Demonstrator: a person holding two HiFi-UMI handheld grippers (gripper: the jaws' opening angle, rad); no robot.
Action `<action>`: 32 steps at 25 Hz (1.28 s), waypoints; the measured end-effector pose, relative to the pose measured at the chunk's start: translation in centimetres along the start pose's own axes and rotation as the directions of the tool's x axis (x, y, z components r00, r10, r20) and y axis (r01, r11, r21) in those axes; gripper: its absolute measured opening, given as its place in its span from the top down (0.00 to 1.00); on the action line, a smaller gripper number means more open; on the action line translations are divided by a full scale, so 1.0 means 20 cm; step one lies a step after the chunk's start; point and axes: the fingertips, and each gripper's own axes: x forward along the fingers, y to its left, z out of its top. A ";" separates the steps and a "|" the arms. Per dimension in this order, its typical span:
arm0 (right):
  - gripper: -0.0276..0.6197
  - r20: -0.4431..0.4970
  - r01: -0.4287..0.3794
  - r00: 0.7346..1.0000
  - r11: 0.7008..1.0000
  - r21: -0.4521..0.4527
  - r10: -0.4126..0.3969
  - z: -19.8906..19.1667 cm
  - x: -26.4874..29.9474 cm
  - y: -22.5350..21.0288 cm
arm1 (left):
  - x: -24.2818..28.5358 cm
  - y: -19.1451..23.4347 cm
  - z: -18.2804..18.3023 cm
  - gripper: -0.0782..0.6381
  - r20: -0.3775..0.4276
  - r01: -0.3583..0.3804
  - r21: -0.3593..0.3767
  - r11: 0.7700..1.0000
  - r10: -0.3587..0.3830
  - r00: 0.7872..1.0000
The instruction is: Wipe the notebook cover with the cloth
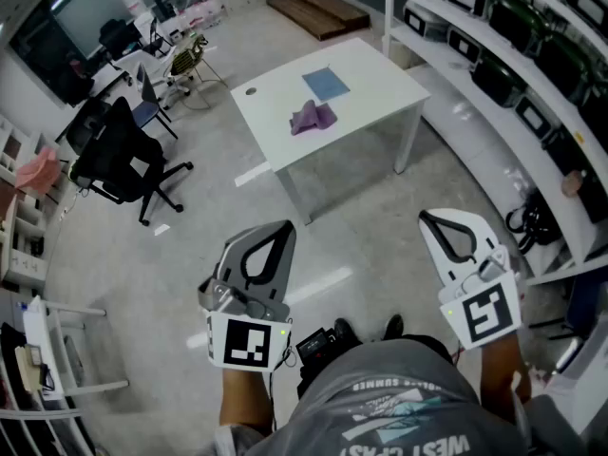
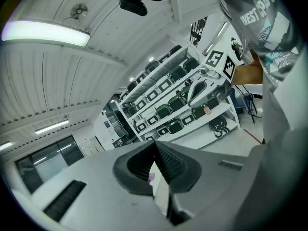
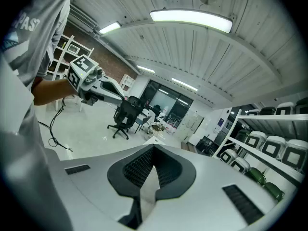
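Head view: a white table (image 1: 380, 91) stands at 12 o'clock, well apart from the person, with grey floor (image 1: 351, 217) between them. The blue notebook (image 1: 326, 85) lies flat on the table. The purple cloth (image 1: 313, 118) is bunched just beside it, at the notebook's 7 o'clock. The left gripper (image 1: 283, 226) and the right gripper (image 1: 433, 218) are held side by side low in the frame and point towards the table. Neither is near the notebook or the cloth. A black office chair (image 1: 123, 164) stands at 10 o'clock, off the straight line to the table. Shelves (image 1: 532, 74) loaded with dark cases run along the right, from 1 to 3 o'clock, close to the table's right end.

Left gripper view: the jaws are pressed together at their tips with nothing between them. A sliver of purple shows through the slit below the tips. The other gripper hangs at 1 o'clock in front of the shelves, and the person's grey shirt (image 2: 269, 18) fills the right edge. A ceiling light (image 2: 45, 32) glows at 10 o'clock.

Right gripper view: the jaws are likewise fully closed and empty. The other gripper sits at 10 o'clock, with the office chair beyond it, and a dark cable (image 3: 53, 124) trails on the floor at 9 o'clock.
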 end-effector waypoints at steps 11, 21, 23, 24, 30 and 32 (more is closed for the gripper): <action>0.91 -0.012 0.002 1.000 1.000 0.004 -0.002 0.00 0.01 0.00 | 0.02 0.01 -0.01 0.89 0.000 0.011 -0.001 1.000 -0.011 1.000; 0.91 -0.029 -0.003 1.000 0.999 0.032 0.004 0.00 0.11 0.03 | 0.03 0.06 -0.10 0.89 0.007 0.022 -0.010 1.000 -0.022 1.000; 0.91 -0.021 0.006 1.000 0.999 0.043 -0.005 0.01 0.14 0.03 | 0.03 0.08 -0.13 0.89 0.011 0.025 -0.011 1.000 -0.025 1.000; 0.91 -0.016 0.010 1.000 0.999 0.049 -0.010 0.02 0.15 0.03 | 0.04 0.10 -0.14 0.89 0.012 0.027 -0.011 1.000 -0.027 1.000; 0.91 -0.005 0.022 1.000 0.998 0.060 -0.021 0.07 0.24 0.01 | 0.06 0.16 -0.17 0.89 0.026 0.038 -0.004 0.999 -0.037 0.999; 0.91 -0.009 0.019 1.000 0.998 0.060 -0.019 0.06 0.27 0.00 | 0.08 0.18 -0.18 0.89 0.027 0.038 -0.007 0.999 -0.038 0.999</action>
